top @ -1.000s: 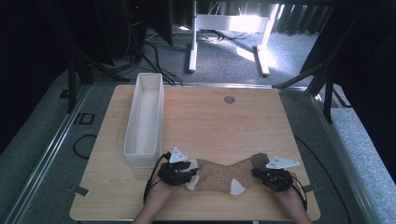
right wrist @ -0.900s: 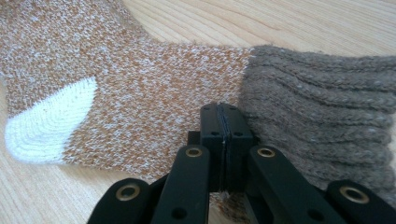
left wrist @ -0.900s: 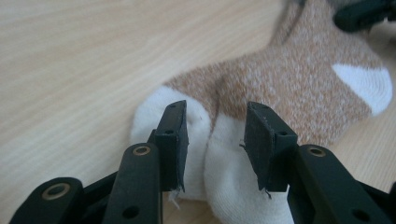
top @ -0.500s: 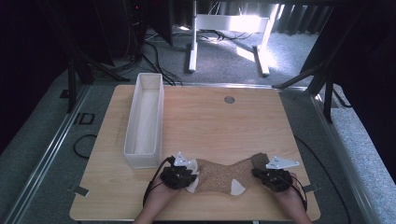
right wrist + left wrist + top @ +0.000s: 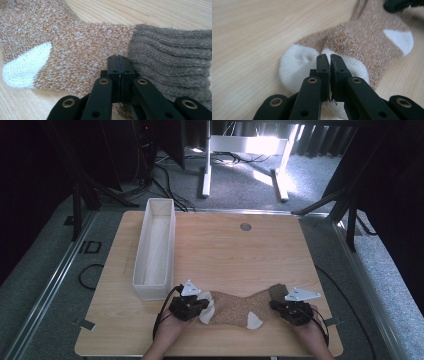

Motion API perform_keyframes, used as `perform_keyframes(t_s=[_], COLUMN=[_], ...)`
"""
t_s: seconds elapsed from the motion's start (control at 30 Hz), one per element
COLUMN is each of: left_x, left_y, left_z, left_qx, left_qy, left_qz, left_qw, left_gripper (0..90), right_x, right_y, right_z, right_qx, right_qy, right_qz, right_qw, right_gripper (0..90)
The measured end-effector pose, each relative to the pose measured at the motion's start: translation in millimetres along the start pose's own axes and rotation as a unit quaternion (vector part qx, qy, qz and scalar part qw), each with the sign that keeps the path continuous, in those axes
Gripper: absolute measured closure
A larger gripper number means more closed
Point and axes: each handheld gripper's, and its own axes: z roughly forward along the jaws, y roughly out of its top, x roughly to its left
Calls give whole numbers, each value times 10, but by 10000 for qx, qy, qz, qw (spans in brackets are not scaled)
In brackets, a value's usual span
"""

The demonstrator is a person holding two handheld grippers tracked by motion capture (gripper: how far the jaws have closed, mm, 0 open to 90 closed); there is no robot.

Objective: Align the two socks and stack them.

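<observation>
The speckled brown knitted sock [image 5: 235,306] with white toe and heel patches lies flat on the light wooden table [image 5: 225,250], close to its near edge, midway between the near-left and near-right corners. Its long axis runs parallel to that edge — toe end toward the left, ribbed grey-brown cuff [image 5: 276,291] toward the right.

Left to right:

1. Long white rectangular open-topped bin [image 5: 155,247]. It stands along the left part of the table, its long axis running from near edge to far edge. Its near end lies just beyond the left gripper.
2. Left gripper [image 5: 329,58]. The jaws have just been closing and now stand together, pinching white knit at the toe end; fabric shows between the pads in the left gripper view.
3. Sock body. It spans the gap between the two tools, flat on the wood, white heel patch [image 5: 26,65] toward the near edge.
4. Right gripper [image 5: 120,60]. The jaws are clamped together at the seam where the speckled body meets the ribbed cuff, and knit shows at the pad line.

Governing relation: each tool holds one end of the sock, so the axis joins the two grippers. The bin lies beyond the toe end, on the left — the left hand is the nearer one. A carry to the bin would likely lead with the left end.
</observation>
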Motion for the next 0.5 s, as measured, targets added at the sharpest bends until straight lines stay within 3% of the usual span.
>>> perform_keyframes(t_s=[0.13,0.23,0.3,0.47,0.5], left_x=[0,33,27,-2,-1], left_y=[31,46,73,129,144], left_z=[-43,-82,-116,-128,-121], left_qx=[-133,-407,-572,-679,-797], left_qy=[190,317,397,570,763], left_qz=[44,-75,-47,95,107], left_qw=[9997,9986,9976,9960,9938], left_gripper=[869,869,869,869,869], right_x=[0,1,1,1,0], right_y=[1,1,1,1,1], right_z=[0,-1,-1,1,1], right_qx=[5,7,4,1,1], right_qy=[-5,-8,-6,-1,-2], right_qz=[0,-3,-2,5,5], right_qw=[10000,10000,10000,10000,10000], right_gripper=[892,891,891,891,892])
